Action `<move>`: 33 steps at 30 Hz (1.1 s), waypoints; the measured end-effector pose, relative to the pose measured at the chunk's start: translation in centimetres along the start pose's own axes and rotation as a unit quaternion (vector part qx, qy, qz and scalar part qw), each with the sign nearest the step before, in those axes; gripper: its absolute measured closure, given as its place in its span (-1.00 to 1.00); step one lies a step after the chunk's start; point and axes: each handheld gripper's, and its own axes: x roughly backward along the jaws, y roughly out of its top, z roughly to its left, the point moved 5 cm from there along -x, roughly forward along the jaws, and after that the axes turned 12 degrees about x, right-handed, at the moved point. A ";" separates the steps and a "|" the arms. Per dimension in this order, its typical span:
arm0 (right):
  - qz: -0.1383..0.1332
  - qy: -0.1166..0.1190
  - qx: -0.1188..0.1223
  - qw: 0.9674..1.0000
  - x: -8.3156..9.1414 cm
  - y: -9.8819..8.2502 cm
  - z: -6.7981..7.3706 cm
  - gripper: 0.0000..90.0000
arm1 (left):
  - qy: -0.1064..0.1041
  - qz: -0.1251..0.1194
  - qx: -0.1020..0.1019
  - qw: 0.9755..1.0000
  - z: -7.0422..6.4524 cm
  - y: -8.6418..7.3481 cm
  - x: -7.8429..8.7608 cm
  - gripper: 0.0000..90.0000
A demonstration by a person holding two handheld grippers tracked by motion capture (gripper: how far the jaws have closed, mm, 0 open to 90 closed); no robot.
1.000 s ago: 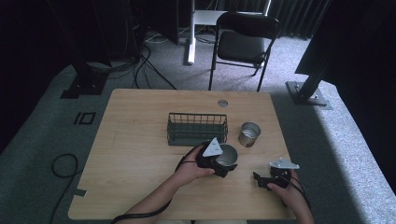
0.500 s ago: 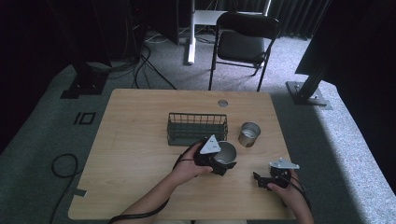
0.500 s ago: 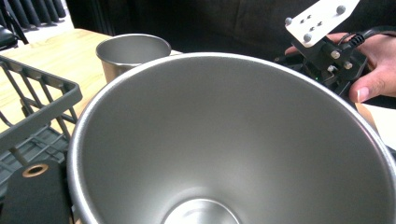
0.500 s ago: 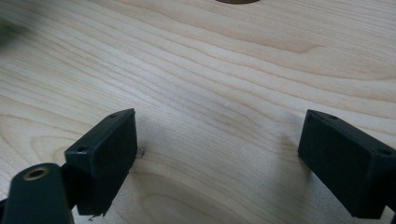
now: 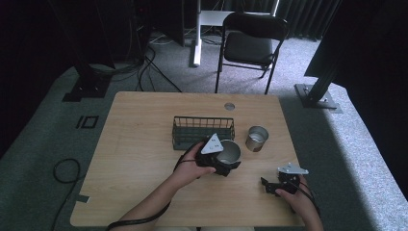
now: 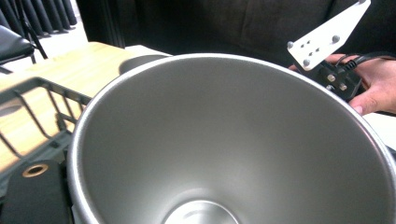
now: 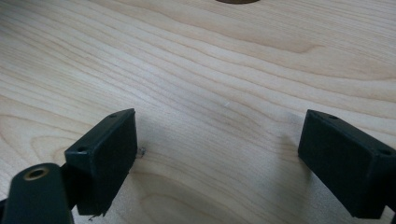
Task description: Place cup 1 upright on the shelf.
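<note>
Left gripper (image 5: 222, 161) clamped on rim of shiny tapered steel cup (image 5: 230, 151), wire basket (image 5: 202, 131) at 11 o'clock. Cup light, rigid, slick: grip rim wall. Right gripper (image 5: 274, 185) wide open, empty.

The left gripper (image 5: 226, 161) is held near the table's middle, its jaws clamped. The right gripper (image 7: 217, 161) is rested low, jaws spread wide.

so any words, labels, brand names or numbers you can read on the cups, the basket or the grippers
None can be read: the metal cup held by the left gripper, the second cup, the wire basket and the right gripper bear no legible text, and the table shows bare wood grain.
</note>
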 end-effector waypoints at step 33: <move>0.000 0.000 0.000 1.000 0.0 0.0 0.0 -0.75 | 0.097 -0.094 0.035 0.990 4.2 6.2 6.5 -0.70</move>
